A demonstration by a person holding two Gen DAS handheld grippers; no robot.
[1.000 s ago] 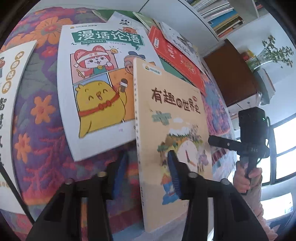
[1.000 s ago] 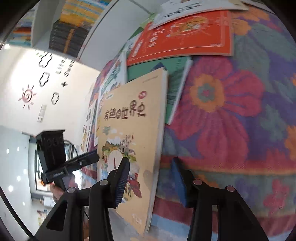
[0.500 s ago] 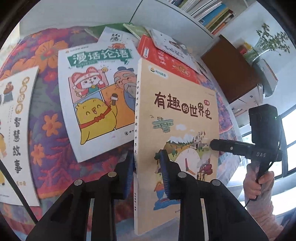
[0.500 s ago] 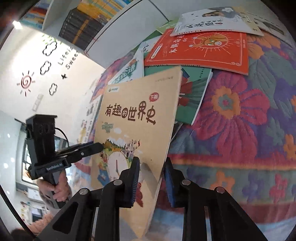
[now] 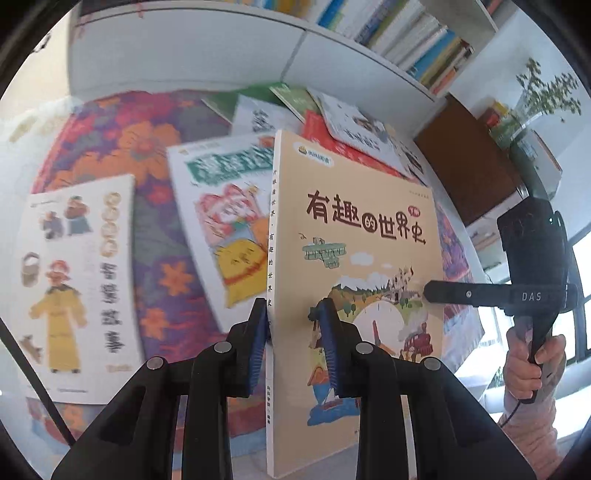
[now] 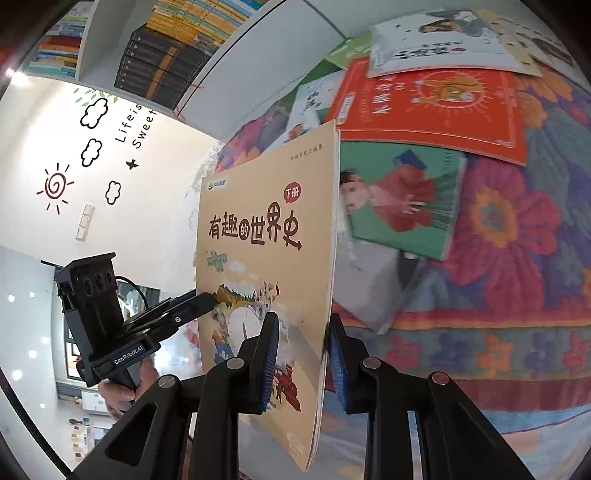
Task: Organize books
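The tan book is standing on edge in the air above the flowered cloth, its cover with the brown title facing the cameras. The left gripper is pinching it at the spine edge, blue pads pressed on either side; its jaws have just been closing on the book. The right gripper is pinching the opposite, open edge low down, one pad on the cover and one behind the pages; its jaws have likewise just been closing with the book between them. In each wrist view the other gripper is showing at the far side of the book, held in a hand.

Left of the tan book, a white comic book with a yellow chick is lying flat on the cloth, and farther left a white story book with a yellow-robed figure is lying flat too. Behind the tan book, a red book is lying partly under a white book. To the tan book's right, a green book is lying flat, its top edge tucked under the red one.

Beyond all these, a white shelf unit is holding rows of upright books; in the right view, one compartment is holding dark spines stacked flat. Right of the tan book, a brown cabinet is carrying a vase of green sprigs.
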